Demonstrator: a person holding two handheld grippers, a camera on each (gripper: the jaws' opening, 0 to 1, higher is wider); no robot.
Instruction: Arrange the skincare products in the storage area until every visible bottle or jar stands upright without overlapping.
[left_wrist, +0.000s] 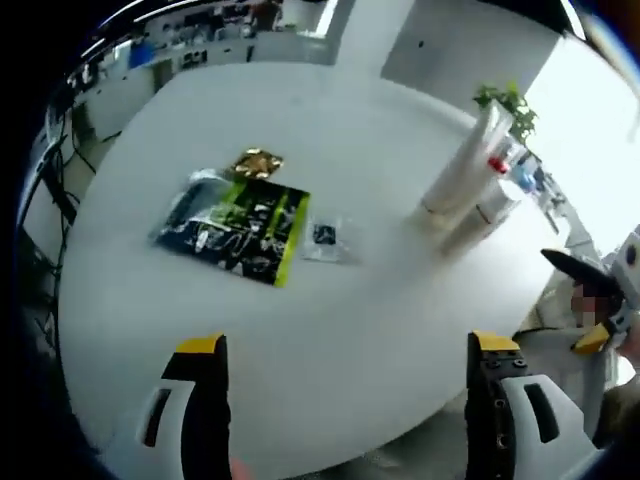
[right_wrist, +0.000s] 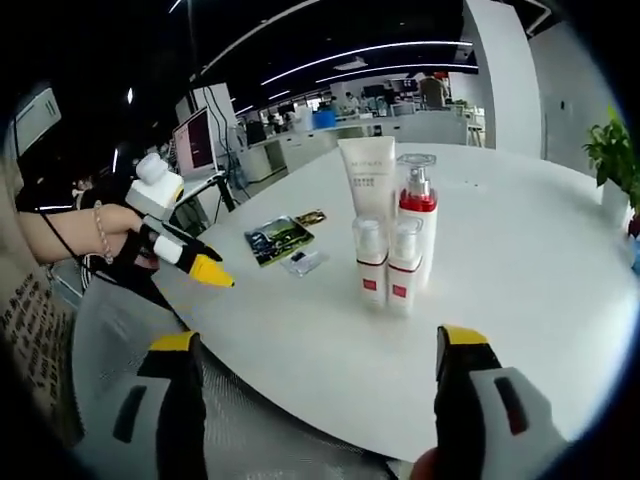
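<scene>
Both tools hover with jaws spread over the round white surface (right_wrist: 520, 260), gripping nothing.

From the right gripper view, the right tool (right_wrist: 315, 355) points at four skincare products standing upright close together near the middle: a white tube (right_wrist: 366, 175), a pump bottle (right_wrist: 417, 215) with a red band, and two small bottles (right_wrist: 388, 265) in front of them. To their left lie a green-and-black packet (right_wrist: 278, 240), a small clear sachet (right_wrist: 304, 262) and a gold packet (right_wrist: 310, 217). The left tool (left_wrist: 345, 360) faces those flat packets; it also appears at left in the right gripper view, held in a hand (right_wrist: 110, 235).
</scene>
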